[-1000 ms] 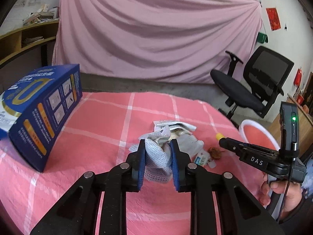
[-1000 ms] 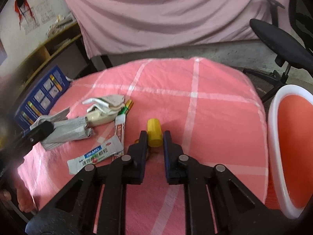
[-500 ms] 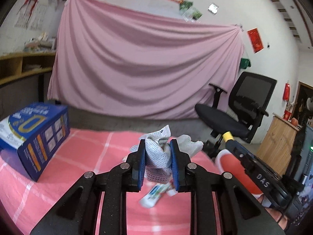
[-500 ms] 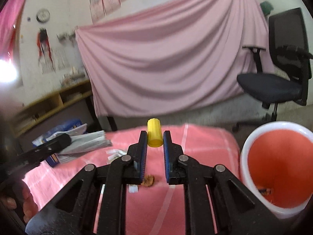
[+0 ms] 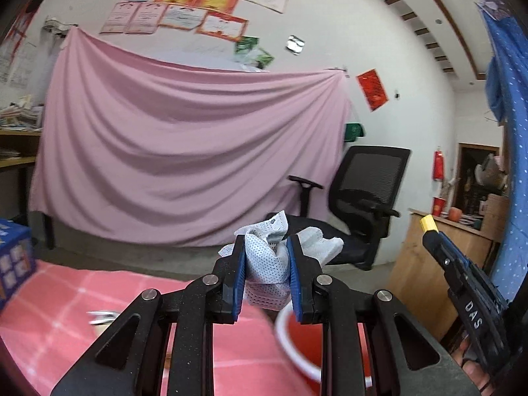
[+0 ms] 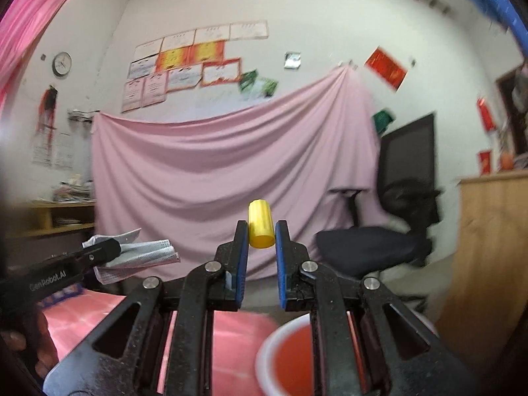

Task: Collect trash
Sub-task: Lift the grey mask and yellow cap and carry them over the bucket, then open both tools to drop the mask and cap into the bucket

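Crumpled wrapper [image 5: 265,264] in left claw [image 5: 266,265]

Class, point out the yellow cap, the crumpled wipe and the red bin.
yellow cap [image 6: 261,227]: right wrist view, middle of its side.
crumpled wipe [image 5: 266,264]: left wrist view, dotted front fold.
red bin [image 6: 290,363]: right wrist view, inner wall.

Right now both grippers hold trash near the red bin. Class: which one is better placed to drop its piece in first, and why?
Probably the right gripper: the red bin lies just below its yellow cap. The left gripper, clamping the crumpled wrapper, sits over the table edge beside the bin.
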Available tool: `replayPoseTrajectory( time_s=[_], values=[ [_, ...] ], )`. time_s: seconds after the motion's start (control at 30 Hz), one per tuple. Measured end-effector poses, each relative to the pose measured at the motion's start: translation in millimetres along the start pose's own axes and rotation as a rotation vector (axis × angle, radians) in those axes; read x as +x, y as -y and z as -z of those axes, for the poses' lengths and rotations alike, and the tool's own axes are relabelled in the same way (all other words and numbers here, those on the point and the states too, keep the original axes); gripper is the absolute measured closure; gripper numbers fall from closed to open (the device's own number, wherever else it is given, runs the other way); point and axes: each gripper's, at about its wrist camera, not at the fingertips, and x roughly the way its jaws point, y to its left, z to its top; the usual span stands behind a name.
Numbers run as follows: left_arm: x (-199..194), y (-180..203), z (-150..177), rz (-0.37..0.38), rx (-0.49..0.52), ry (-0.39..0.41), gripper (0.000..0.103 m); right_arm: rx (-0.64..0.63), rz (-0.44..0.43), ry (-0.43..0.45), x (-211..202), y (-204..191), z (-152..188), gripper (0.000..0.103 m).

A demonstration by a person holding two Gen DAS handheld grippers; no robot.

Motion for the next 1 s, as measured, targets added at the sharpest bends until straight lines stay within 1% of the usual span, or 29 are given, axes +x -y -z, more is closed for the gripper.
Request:
replayPoseTrajectory(
  time_s=[0.1, 0.2, 0.33, 0.43, 0.57, 0.73, 0.87, 1.0],
  values=[
    [21, 25, 4, 0.039, 0.016, -0.024, 0.083, -0.011, 0.053, -0.01, 0, 20, 5, 0.068],
    [44, 47, 9, 0.066, 0.027, -0.076, 0.083, -0.004, 0.095, -0.068, 9, 40, 16, 0.068],
    [80, 68, 20, 0.059, 0.02, -0.21, 0.083, 0.052, 0.122, -0.163, 19, 67, 29, 0.068],
    [102, 73, 28, 0.062, -0.014, -0.302, 0.083, 0.085, 0.148, -0.259, 30, 81, 42, 0.068],
    [120, 75, 37, 0.07, -0.039, -0.406, 0.083, 0.112, 0.159, -0.339, 36, 93, 61, 0.068],
    [136, 79, 42, 0.07, -0.044, -0.484, 0.083, 0.131, 0.16, -0.398, 42, 98, 72, 0.068],
    [140, 80, 47, 0.073, -0.042, -0.525, 0.083, 0.14, 0.163, -0.428, 45, 99, 77, 0.067],
    [142, 78, 53, 0.072, -0.048, -0.558, 0.074, 0.155, 0.169, -0.45, 48, 104, 79, 0.067]
  ],
)
